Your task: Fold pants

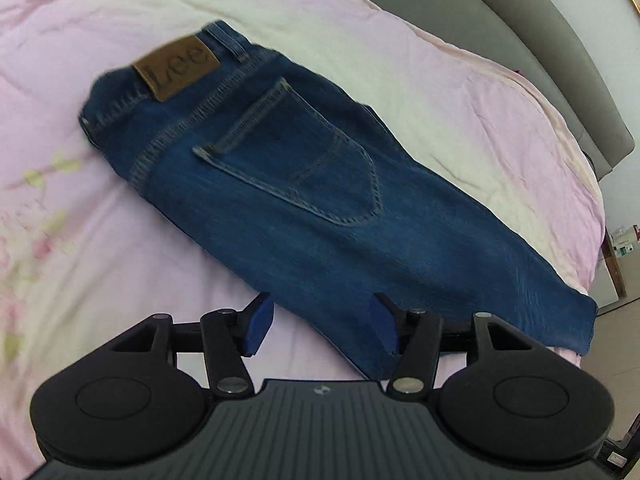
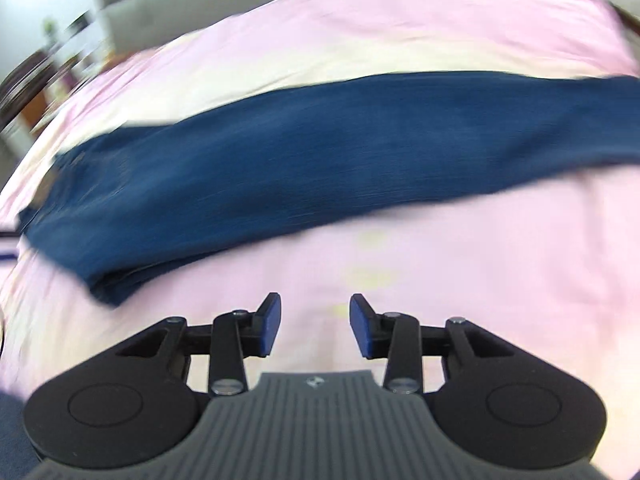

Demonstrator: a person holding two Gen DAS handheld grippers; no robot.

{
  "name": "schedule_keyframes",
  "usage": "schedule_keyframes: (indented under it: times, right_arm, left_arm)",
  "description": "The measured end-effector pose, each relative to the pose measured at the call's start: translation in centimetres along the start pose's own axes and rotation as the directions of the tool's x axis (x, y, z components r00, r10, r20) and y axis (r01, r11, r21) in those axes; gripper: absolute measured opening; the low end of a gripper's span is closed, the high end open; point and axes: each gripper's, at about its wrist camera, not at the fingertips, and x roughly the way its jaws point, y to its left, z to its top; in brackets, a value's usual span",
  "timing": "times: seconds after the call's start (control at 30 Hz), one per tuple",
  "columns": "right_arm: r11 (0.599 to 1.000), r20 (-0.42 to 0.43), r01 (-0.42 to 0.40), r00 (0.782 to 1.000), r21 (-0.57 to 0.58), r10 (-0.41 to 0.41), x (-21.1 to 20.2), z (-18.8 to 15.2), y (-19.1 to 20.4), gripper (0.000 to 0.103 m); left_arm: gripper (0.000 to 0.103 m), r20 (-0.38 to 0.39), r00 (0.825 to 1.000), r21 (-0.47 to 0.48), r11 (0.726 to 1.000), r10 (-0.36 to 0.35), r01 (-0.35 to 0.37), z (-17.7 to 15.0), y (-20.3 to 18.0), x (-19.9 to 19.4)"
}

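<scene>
- Left gripper [image 1: 322, 326]: jaws stood wide apart, nothing between the blue pads [image 1: 258, 330]. The gap sat over the near edge of the jeans [image 1: 304, 184]; whether the pads touched the denim could not be told.
- Right gripper [image 2: 315, 326]: jaws also open, a little less wide, holding nothing. Only pink bedsheet [image 2: 460, 280] showed between and below them — the jeans [image 2: 280, 168] lay beyond the fingertips, apart from them.
- Jeans lay flat on the bedsheet [image 1: 80, 220], folded lengthwise with one leg on the other, back side up.
- Long axis, left wrist view: ran diagonally from the waistband at upper left to the leg end at lower right. The brown leather patch [image 1: 176, 68] and a belt loop [image 1: 230, 42] marked the waist end; the back pocket [image 1: 304, 160] pointed its tip down the leg.
- Long axis, right wrist view: the leg crossed the frame side to side as a blue band, the stacked hems [image 2: 100, 280] at lower left, the far end off the right edge. This view was motion-blurred.
- A grey headboard [image 1: 540, 40] edged the bed at upper right.
</scene>
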Motion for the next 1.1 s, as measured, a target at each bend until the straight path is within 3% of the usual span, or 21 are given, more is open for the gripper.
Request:
schedule_keyframes:
  times: [0.13,0.27,0.43,0.5,0.53,0.57,0.67,0.9,0.97,1.0,1.03,1.07,1.1]
  right_arm:
    - [0.995,0.043,0.091,0.995,0.036,-0.093,-2.8,0.2,-5.5,0.036]
    - [0.985,0.076,0.152,0.984,0.079,-0.158,-4.5,0.6,-10.6,0.036]
    - [0.95,0.131,0.184,0.966,0.252,-0.222,-5.5,1.7,-19.5,0.045]
    - [0.927,0.151,0.19,0.957,0.322,-0.248,-5.1,2.5,-22.8,0.045]
    - [0.914,0.161,0.19,0.952,0.358,-0.261,-5.0,2.8,-24.7,0.045]
    - [0.901,0.17,0.187,0.948,0.392,-0.27,-4.8,3.1,-26.3,0.045]
    - [0.857,0.2,0.156,0.938,0.491,-0.285,-3.1,4.5,-30.7,0.044]
    - [0.761,0.253,0.092,0.912,0.643,-0.324,1.7,8.1,-38.8,0.045]
    - [0.731,0.26,0.056,0.914,0.68,-0.312,3.0,9.2,-40.8,0.059]
    - [0.716,0.251,0.047,0.919,0.696,-0.305,3.8,9.7,-41.6,0.058]
    - [0.705,0.236,0.05,0.924,0.707,-0.302,4.4,10.2,-42.3,0.045]
    - [0.698,0.235,0.055,0.92,0.714,-0.313,4.4,10.6,-42.5,0.022]
    - [0.7,0.244,0.061,0.913,0.712,-0.328,4.3,11.2,-42.6,0.017]
  left_arm:
    - [0.067,-0.045,0.999,-0.066,0.998,-0.018,0.015,-2.4,-1.4,3.3]
    - [0.067,-0.036,0.999,-0.157,0.987,-0.037,0.031,-4.2,-1.3,5.9]
    - [0.067,0.005,0.999,-0.251,0.967,-0.046,0.046,-5.5,-0.8,7.8]
    - [0.062,0.004,1.0,-0.237,0.971,-0.029,0.03,-5.4,-1.0,8.2]
    - [0.048,0.003,1.0,-0.221,0.975,-0.027,0.027,-5.4,-1.2,8.4]
    - [0.039,0.004,1.0,-0.2,0.98,-0.018,0.018,-5.4,-1.5,8.5]
    - [0.023,0.022,0.999,-0.155,0.987,0.034,-0.03,-5.2,-2.6,8.4]
    - [0.018,0.002,0.991,-0.1,0.986,0.136,-0.135,-4.6,-4.4,9.0]
    - [0.018,-0.001,0.987,-0.082,0.984,0.158,-0.158,-4.7,-4.8,9.3]
    - [0.018,-0.002,0.986,-0.076,0.983,0.167,-0.167,-4.6,-5.0,9.4]
    - [0.018,-0.004,0.985,-0.072,0.982,0.175,-0.174,-4.6,-5.2,9.5]
    - [0.018,-0.006,0.984,-0.069,0.981,0.18,-0.18,-4.6,-5.3,9.6]
    - [0.018,-0.007,0.983,-0.066,0.98,0.186,-0.186,-4.5,-5.4,9.6]
